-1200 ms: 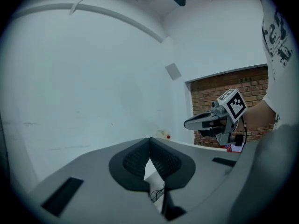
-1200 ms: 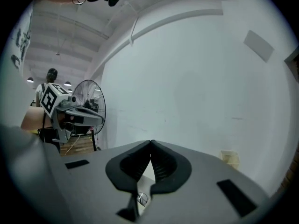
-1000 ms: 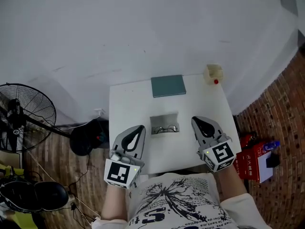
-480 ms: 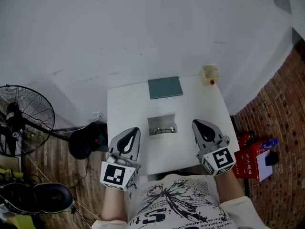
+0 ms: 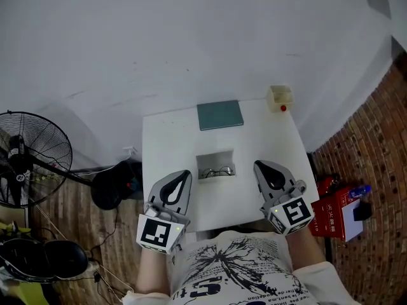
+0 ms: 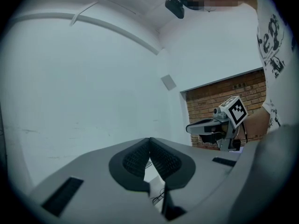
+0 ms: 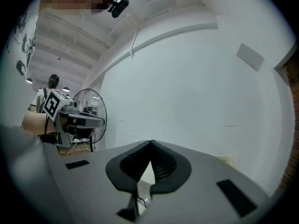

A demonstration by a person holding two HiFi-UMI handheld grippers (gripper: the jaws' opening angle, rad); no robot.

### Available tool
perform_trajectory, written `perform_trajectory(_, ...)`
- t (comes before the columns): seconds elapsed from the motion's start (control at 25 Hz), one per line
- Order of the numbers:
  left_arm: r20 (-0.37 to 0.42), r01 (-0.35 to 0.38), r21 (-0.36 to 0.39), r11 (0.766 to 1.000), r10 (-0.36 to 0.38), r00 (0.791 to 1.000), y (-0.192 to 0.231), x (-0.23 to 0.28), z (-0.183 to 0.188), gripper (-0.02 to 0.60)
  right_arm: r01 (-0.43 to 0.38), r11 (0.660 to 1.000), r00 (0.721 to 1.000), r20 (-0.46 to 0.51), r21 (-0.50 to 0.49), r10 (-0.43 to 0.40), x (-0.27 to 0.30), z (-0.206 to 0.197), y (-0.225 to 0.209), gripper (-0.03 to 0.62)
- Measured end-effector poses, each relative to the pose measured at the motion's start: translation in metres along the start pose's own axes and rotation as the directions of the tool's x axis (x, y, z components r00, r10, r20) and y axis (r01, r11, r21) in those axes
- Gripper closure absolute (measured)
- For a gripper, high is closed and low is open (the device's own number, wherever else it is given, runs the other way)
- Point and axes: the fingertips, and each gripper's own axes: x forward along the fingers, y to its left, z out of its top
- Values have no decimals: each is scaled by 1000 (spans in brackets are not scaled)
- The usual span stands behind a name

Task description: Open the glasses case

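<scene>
On the white table [image 5: 168,138], a pair of thin-framed glasses [image 5: 218,171] lies in a grey open case [image 5: 216,161] at the middle. A flat teal rectangle [image 5: 220,115] lies behind it, near the far edge. My left gripper [image 5: 184,173] hovers at the near left of the case, and my right gripper [image 5: 259,164] at its near right. Both are apart from the case and hold nothing. In the left gripper view the fingertips [image 6: 149,139] meet, and the glasses [image 6: 159,197] show below them. The right gripper's tips [image 7: 150,143] also meet.
A small cream box with a red dot [image 5: 280,97] sits at the table's far right corner. A standing fan [image 5: 28,151] and dark gear are on the floor at the left. A red box [image 5: 340,211] lies on the floor at the right. A white wall is behind the table.
</scene>
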Motion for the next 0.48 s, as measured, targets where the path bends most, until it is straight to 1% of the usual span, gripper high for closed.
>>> perform_trajectory(0.16, -33, -10, -1, 1000, 10, 999, 2, -1, -6, 568, -9, 1000, 1000, -1, 14, 9, 3, -4, 0, 582)
perform_trajectory(0.24, -24, -19, -13, 1000, 18, 1000, 3, -1, -6, 568, -16, 1000, 1000, -3, 19, 16, 4, -6, 1, 582)
perform_trajectory(0.36, -44, -22, -13, 1000, 21, 999, 3, 1, -10, 568, -31, 999, 999, -8, 18, 31, 6, -8, 3, 582)
perform_trajectory(0.48, -40, -26, -24, 999, 25, 999, 1, 6, -10, 568, -37, 999, 999, -14, 20, 37, 6, -10, 1, 582)
